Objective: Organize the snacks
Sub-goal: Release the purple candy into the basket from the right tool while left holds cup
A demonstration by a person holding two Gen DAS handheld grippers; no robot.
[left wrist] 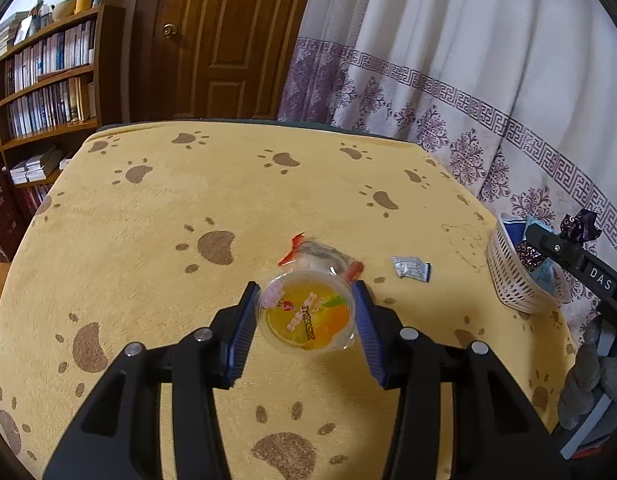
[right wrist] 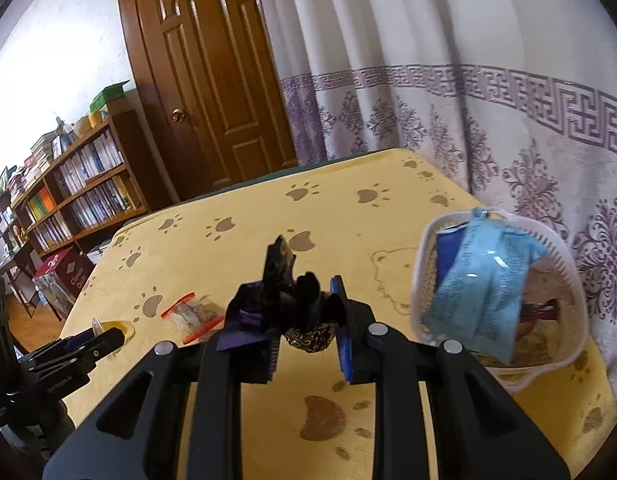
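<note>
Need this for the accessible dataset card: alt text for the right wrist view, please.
The right gripper is shut on a dark purple foil-wrapped candy above a yellow paw-print tablecloth, beside a white basket holding a light blue packet. At left, the left gripper holds a jelly cup near a clear red-edged packet.

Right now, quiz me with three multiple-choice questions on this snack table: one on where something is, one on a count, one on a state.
1. Where does the white basket stand?
A. near the table's right edge
B. on the bookshelf
C. on the floor

2. How many snacks lie loose on the yellow tablecloth, outside both grippers?
A. none
B. two
C. five

3. What is the left gripper doing?
A. hanging empty
B. gripping a jelly cup
C. gripping a book

Answers: 1 A, it sits by the curtain side. 2 B, a red-ended clear packet and a silver wrapper. 3 B, its pads press the cup's sides.
</note>
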